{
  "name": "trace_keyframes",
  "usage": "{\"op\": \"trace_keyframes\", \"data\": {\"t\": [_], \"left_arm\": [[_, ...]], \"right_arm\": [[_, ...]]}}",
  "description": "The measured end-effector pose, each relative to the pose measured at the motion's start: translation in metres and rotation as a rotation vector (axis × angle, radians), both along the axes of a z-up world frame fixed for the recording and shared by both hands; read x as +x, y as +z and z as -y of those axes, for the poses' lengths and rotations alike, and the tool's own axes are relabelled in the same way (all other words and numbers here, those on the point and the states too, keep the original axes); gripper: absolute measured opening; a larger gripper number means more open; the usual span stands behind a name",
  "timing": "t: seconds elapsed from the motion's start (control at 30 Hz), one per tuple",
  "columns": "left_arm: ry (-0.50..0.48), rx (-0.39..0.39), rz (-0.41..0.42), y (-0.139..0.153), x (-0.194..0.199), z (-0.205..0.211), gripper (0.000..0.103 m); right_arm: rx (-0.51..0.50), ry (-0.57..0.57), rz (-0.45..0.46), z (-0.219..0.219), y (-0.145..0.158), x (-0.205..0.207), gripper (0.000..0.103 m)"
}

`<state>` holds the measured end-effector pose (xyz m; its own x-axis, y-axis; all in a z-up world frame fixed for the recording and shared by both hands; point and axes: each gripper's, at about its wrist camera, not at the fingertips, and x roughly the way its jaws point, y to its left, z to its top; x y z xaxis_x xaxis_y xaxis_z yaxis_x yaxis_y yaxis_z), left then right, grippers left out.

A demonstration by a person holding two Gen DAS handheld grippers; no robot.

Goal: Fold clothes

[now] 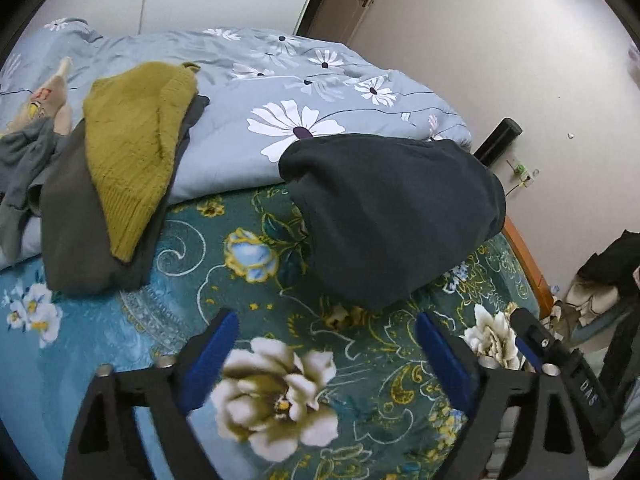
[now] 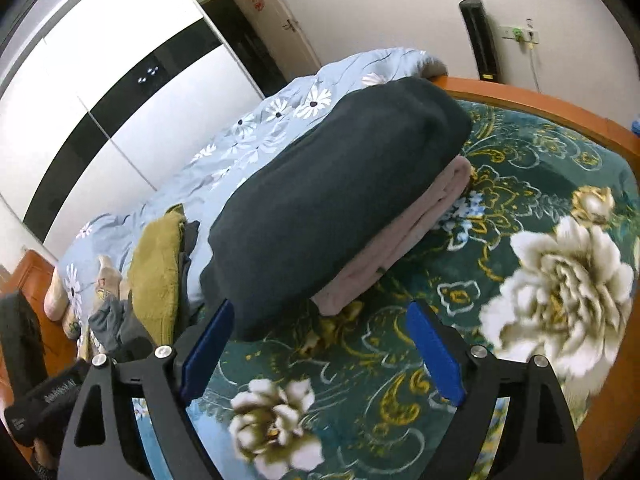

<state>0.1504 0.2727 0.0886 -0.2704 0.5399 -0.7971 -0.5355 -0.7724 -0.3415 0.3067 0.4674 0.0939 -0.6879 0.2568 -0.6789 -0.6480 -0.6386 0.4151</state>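
Seemingly, part of the folding is done; a dark garment (image 2: pixel 336 208) is seen folded and laid on a folded pink garment (image 2: pixel 404 240), the pair stacked on the green blanket (image 2: pixel 540 168) at about twelve o'clock from the right gripper (image 2: pixel 320 344); at ten o'clock from the left gripper (image 1: pixel 326 344) a yellow sweater (image 1: pixel 132 148) is draped loosely over a grey garment (image 1: pixel 72 220), and a crumpled grey-green piece (image 1: pixel 24 168) is seen at nine o'clock beside a soft toy (image 1: pixel 52 96) on the quilt (image 1: pixel 240 92); these are judged still to be folded; both grippers are held spread, nothing between their jaws; no containers are seen; only the stack holds finished items.
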Motion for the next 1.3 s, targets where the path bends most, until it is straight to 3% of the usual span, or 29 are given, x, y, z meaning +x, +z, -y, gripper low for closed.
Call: {"op": "trace_keyframes", "data": {"t": [0.13,0.23,0.3,0.6,0.77,0.87,1.17,1.23,1.3], "left_arm": [[-0.01,0.042,0.004,0.012,0.019,0.009,0.103],[-0.025,0.046,0.008,0.016,0.024,0.01,0.103],[-0.036,0.055,0.007,0.016,0.023,0.012,0.103],[-0.04,0.024,-0.065,-0.042,0.008,0.023,0.103],[-0.045,0.083,-0.009,-0.061,-0.012,0.005,0.103],[-0.07,0.073,0.005,-0.077,-0.017,-0.006,0.103],[-0.173,0.01,-0.242,-0.095,-0.009,-0.026,0.103],[-0.184,0.004,-0.258,-0.098,-0.013,-0.03,0.103],[-0.181,0.02,-0.216,-0.104,-0.022,-0.03,0.103]], "right_arm": [[-0.002,-0.045,0.01,0.02,-0.001,0.016,0.09],[-0.009,-0.067,0.032,0.024,-0.006,0.022,0.103],[-0.001,-0.072,0.041,0.03,-0.005,0.025,0.103],[0.073,-0.117,0.121,0.041,-0.021,0.019,0.103],[0.068,-0.113,0.217,0.036,-0.045,-0.002,0.103],[0.085,-0.106,0.285,0.03,-0.055,-0.02,0.103],[0.167,-0.127,0.378,0.019,-0.069,-0.052,0.103],[0.173,-0.133,0.379,0.019,-0.071,-0.057,0.103],[0.175,-0.134,0.381,0.019,-0.074,-0.063,0.103]]}}
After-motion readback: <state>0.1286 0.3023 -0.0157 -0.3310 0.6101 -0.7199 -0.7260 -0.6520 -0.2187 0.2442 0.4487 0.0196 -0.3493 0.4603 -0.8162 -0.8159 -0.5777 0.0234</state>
